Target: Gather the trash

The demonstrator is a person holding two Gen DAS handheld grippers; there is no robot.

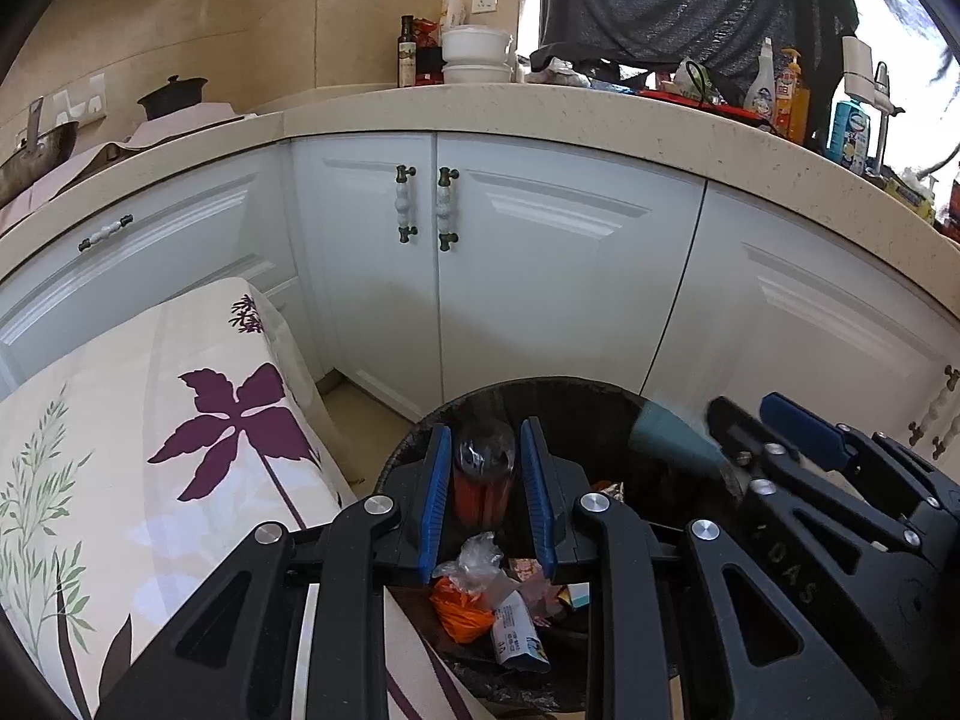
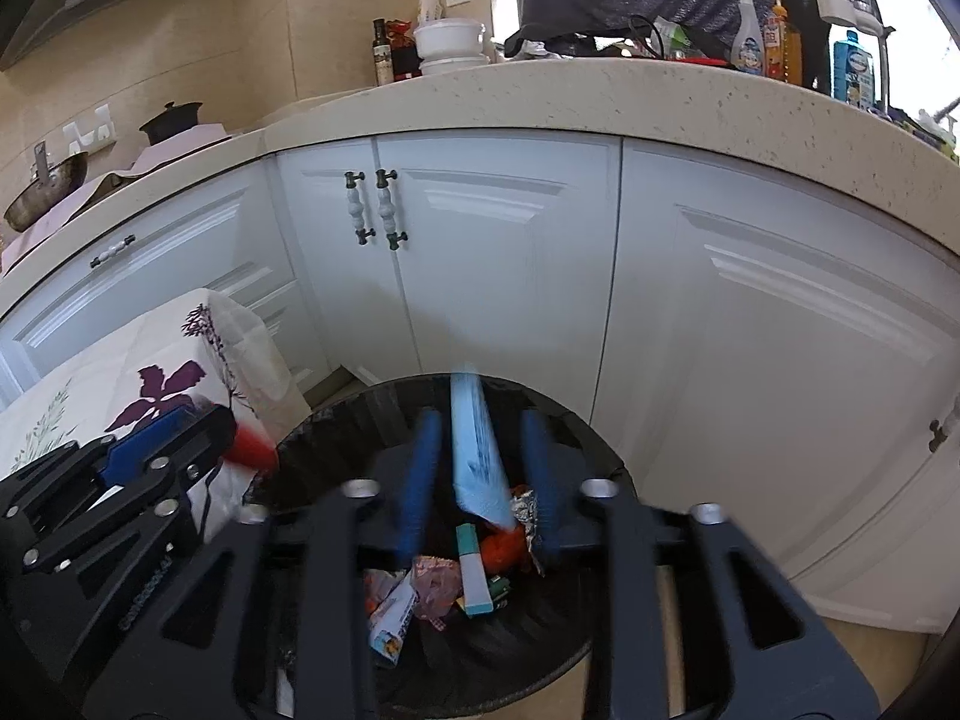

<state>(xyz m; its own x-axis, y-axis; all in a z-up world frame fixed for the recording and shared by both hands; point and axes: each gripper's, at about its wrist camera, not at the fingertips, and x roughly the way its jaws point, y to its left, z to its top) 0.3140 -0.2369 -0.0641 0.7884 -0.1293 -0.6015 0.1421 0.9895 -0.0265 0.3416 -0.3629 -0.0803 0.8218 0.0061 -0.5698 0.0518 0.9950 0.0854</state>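
Both grippers hang over a round black trash bin [image 1: 576,414] that stands on the floor before white cabinet doors [image 1: 540,276]. In the left wrist view the left gripper [image 1: 485,498] pinches a clear plastic bottle [image 1: 483,480] with a red lower part between its blue pads [image 1: 437,492], above the bin's mouth. The right gripper [image 1: 762,426] reaches in from four o'clock of that view, with a blurred teal thing at its tip.

In the right wrist view the right gripper [image 2: 480,474] has its blue fingers [image 2: 414,480] parted. A light blue packet [image 2: 477,450] stands blurred between them, tilted, and seems clear of both pads. Its lower end points toward the heap of wrappers [image 2: 444,582] at the bin's bottom, at six o'clock of the packet. The left gripper [image 2: 198,432] shows at nine o'clock with the bottle's red end beside it, over a floral cloth [image 2: 120,384]. The beige counter [image 2: 600,102] at twelve o'clock carries bottles and white bowls
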